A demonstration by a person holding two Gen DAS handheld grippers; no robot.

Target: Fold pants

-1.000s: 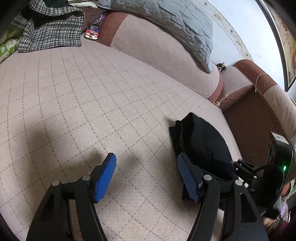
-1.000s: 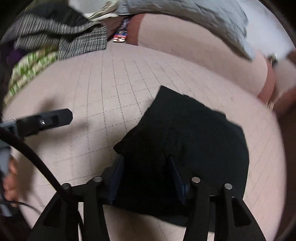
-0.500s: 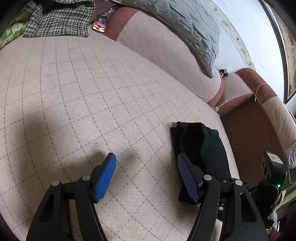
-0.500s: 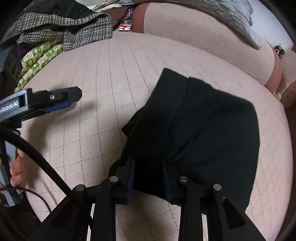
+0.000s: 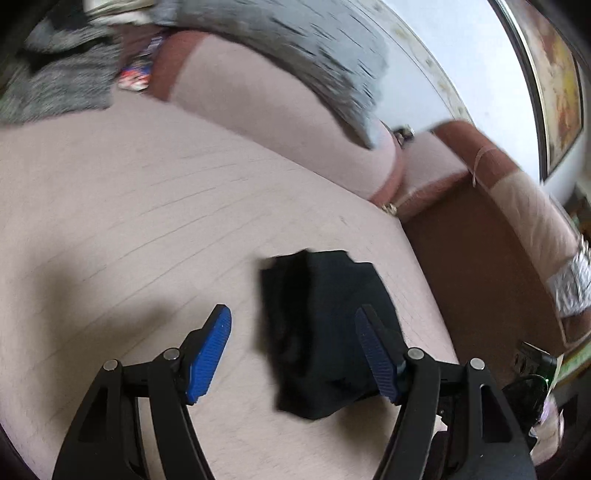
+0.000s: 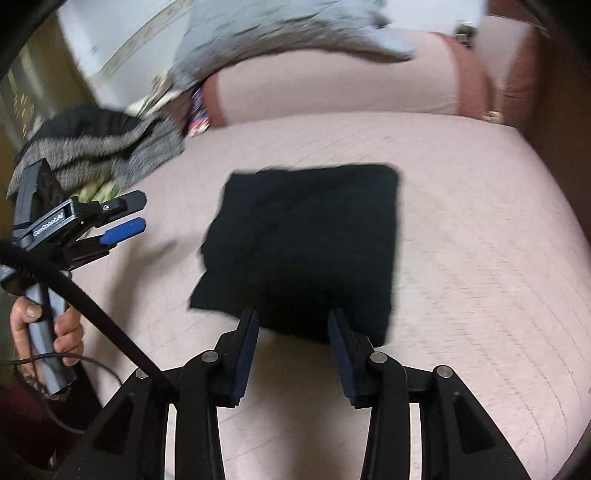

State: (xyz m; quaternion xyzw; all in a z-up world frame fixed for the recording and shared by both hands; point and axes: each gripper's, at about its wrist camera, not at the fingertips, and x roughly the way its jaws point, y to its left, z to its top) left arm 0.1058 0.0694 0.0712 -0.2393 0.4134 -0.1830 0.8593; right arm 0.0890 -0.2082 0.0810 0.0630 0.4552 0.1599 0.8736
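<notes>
My right gripper (image 6: 291, 332) jaws opening, empty, folded square black fabric pants (image 6: 306, 251) just ahead on pink quilted sofa seat (image 6: 480, 240). My left gripper (image 5: 293, 332) jaws wide, empty.

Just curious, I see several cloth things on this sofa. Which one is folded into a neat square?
The black pants, lying flat mid-seat just ahead of the right gripper. The checked grey garment lies crumpled at the far left; the grey quilted blanket drapes over the backrest.

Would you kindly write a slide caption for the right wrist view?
Folded black pants lie flat on the pink couch; the right claw, opening, hangs empty at their near edge.
</notes>
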